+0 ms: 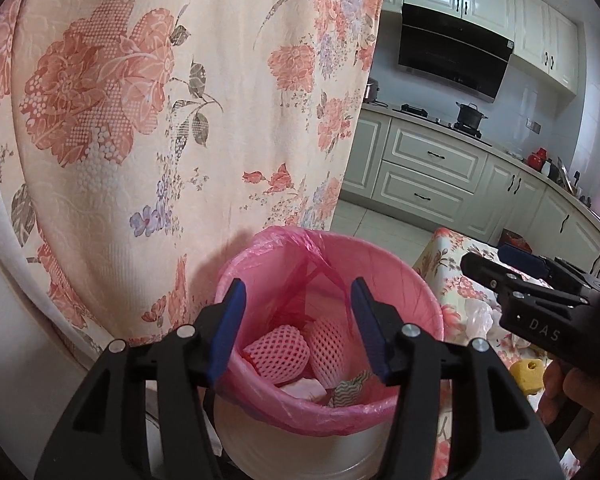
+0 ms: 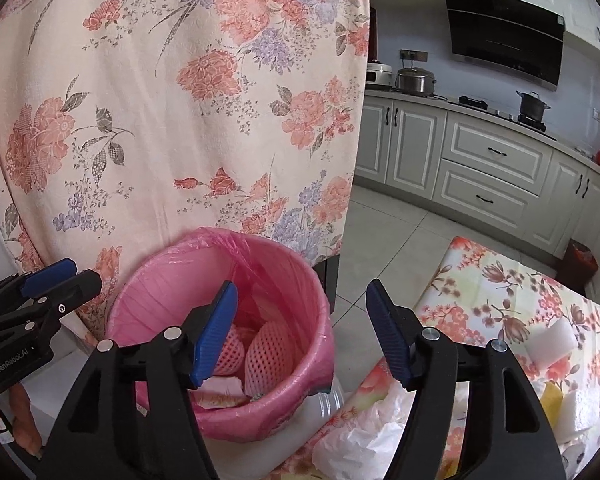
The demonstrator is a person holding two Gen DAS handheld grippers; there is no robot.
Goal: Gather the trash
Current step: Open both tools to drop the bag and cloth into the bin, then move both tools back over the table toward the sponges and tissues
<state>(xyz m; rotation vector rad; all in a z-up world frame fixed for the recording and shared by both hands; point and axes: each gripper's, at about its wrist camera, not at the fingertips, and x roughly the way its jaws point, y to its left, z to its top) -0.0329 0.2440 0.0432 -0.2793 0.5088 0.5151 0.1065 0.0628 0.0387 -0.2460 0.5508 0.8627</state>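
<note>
Left wrist view
Left gripper (image 1: 298, 330): its blue fingers (image 1: 229, 332) stand apart over the bin, with nothing between them.
Trash bin (image 1: 416, 280): a pink bin with a pink bag (image 1: 284, 408) folded over its rim, right under the left gripper.
Trash in the bin: two pink foam nets (image 1: 278, 358) lie side by side, with bits of paper (image 1: 304, 389) in front of them.
Right gripper (image 1: 496, 270): it shows at the right edge, over the flowered table (image 1: 440, 256).
Yellow block (image 1: 526, 376): it lies on the table under the right gripper.
Flowered cloth (image 1: 148, 128): it hangs behind the bin.

Right wrist view
Right gripper (image 2: 302, 336): its jaws are wide apart and hold nothing; one finger is over the bin, the other over the floor.
Trash bin (image 2: 140, 300): it stands just beside the table, with the foam nets (image 2: 270, 350) inside.
Left gripper (image 2: 60, 276): it pokes in from the left, next to the bin's rim.
White crumpled paper (image 2: 364, 436): it lies on the table (image 2: 500, 292) near the bin.
White foam block (image 2: 552, 344): it lies further right on the table.
</note>
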